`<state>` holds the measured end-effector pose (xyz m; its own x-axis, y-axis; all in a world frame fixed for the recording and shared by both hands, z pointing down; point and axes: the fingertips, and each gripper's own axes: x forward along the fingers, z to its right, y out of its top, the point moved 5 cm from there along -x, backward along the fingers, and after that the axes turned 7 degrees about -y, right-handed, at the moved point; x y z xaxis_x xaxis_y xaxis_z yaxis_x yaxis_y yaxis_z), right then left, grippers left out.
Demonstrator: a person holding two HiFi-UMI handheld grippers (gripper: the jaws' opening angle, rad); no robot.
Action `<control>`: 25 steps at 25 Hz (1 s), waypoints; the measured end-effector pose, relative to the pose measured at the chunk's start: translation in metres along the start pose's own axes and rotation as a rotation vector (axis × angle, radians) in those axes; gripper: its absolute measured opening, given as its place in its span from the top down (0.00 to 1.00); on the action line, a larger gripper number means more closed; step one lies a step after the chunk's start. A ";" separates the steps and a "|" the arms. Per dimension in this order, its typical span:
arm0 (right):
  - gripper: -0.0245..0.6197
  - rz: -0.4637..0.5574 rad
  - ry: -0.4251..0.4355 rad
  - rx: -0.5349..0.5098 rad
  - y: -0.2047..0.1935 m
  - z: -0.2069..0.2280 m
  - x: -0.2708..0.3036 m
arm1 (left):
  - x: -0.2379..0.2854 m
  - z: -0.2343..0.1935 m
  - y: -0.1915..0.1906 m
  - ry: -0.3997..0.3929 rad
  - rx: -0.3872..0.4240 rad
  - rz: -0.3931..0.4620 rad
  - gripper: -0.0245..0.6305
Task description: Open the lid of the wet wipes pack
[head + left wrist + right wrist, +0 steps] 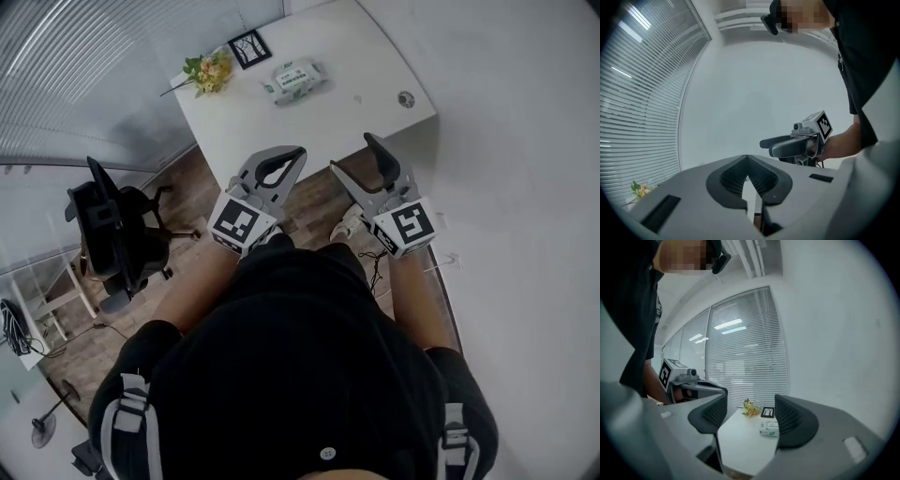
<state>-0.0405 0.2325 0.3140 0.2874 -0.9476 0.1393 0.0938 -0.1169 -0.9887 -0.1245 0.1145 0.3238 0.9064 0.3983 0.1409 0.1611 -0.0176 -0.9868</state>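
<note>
The wet wipes pack, white with green print, lies flat near the far side of the white table; its lid looks down. In the right gripper view the pack shows far off between the jaws. Both grippers are held in the air short of the table's near edge, well away from the pack. My left gripper is shut on nothing, and in its own view the pads meet at the tip. My right gripper stands open and empty.
A small bunch of flowers and a black picture frame sit at the table's far left corner. A small round fitting is near its right edge. A black office chair stands at the left; a white wall runs along the right.
</note>
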 end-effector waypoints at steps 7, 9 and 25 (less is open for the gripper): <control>0.46 -0.019 0.145 -0.037 0.008 0.088 0.013 | 0.075 -0.006 0.018 0.145 -0.018 -0.010 0.96; 0.46 -0.024 0.181 -0.040 0.008 0.108 0.015 | 0.093 -0.005 0.020 0.181 -0.025 -0.006 0.96; 0.47 -0.085 0.399 -0.048 -0.006 0.160 0.084 | 0.121 -0.043 0.002 0.436 -0.137 -0.004 0.96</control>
<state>0.1357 0.2008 0.3409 -0.1122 -0.9738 0.1977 0.0541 -0.2046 -0.9773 0.0024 0.1232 0.3421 0.9807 -0.0243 0.1938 0.1881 -0.1494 -0.9707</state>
